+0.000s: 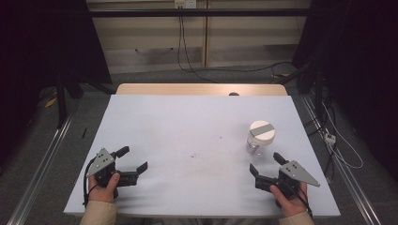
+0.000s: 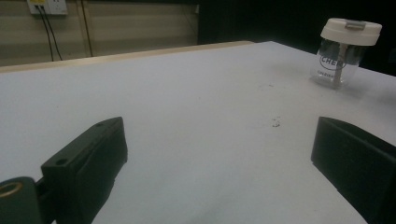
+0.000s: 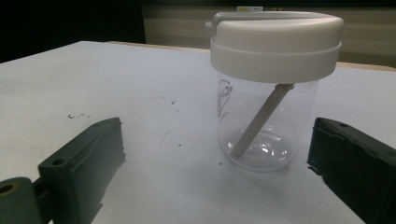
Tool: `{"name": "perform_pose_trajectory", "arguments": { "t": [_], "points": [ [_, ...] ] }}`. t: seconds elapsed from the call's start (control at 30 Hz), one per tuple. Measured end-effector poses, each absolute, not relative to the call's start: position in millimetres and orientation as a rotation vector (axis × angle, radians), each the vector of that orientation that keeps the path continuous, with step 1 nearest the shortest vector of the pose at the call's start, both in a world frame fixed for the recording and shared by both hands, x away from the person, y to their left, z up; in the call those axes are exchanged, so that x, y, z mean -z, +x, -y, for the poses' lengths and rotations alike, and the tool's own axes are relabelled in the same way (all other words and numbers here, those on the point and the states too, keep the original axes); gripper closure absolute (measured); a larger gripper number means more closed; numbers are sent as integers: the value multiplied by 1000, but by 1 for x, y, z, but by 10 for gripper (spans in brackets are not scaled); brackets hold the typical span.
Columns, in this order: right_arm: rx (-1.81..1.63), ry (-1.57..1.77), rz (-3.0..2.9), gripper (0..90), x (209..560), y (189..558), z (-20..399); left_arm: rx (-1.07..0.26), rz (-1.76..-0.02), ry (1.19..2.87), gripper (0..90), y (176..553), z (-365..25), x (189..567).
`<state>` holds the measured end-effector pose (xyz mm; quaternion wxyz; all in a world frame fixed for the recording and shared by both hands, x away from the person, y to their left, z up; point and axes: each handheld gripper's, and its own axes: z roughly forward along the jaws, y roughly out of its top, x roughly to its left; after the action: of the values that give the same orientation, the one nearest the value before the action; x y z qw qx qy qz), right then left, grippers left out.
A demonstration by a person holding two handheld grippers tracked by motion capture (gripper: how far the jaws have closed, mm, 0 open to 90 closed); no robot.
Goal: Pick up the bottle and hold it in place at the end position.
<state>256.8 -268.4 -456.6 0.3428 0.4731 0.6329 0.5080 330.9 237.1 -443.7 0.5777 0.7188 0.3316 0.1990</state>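
White tabletop (image 1: 187, 136) is bare apart from one clear plastic jar (image 1: 259, 140) – upright, white lid (image 1: 262, 131) seated on top, a pale stick (image 3: 261, 122) leaning inside from base to just under the lid.

Right gripper (image 1: 266, 167): jaws spread wide, nothing between them. Jar stands just ahead of it, near but not touching – in the right gripper view it sits between the two jaw lines, slightly toward the right-hand jaw. Left gripper (image 1: 133, 159): jaws also spread, empty, resting at the near edge of the table; jar is well apart from it, far ahead and off to its right side.

Judgement: step in hand is the right gripper's reach for the jar. To do it well:
- Nudge the gripper sideways toward its right-hand jaw first, so the jar is centred before advancing. Otherwise that jaw likely clips the wall and slides the jar away.
- Go in level and low, pads on the clear body below the lid rim. Lid overhangs the body, so a high grip would bear on the lid edge and could tip it.
- Close gently – thin clear plastic probably flexes, and it's smooth, so it could slip if pinched off-centre.
- Keep it upright once held, since the stick is loose inside and will shift.
- Left gripper should probably come across only after the jar is steady, e.g. for the lid.
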Motion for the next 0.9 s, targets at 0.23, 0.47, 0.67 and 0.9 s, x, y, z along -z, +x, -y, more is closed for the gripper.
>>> {"name": "perform_pose_trajectory", "arguments": {
  "t": [0.23, 0.47, 0.67, 0.9],
  "points": [
    [-1306, 1233, -1643, 33, 456, 261, 268, -466, -778, 1676, 34, 329, -238, 444],
    [-1309, 1237, -1650, 36, 456, 269, 269, -462, -772, 1682, 34, 329, -236, 444],
    [-1278, 1251, -1622, 36, 453, 277, 270, -466, -774, 1680, 34, 330, -237, 444],
    [-1255, 1284, -1598, 38, 451, 287, 277, -457, -763, 1696, 34, 330, -233, 445]
  ]
}}
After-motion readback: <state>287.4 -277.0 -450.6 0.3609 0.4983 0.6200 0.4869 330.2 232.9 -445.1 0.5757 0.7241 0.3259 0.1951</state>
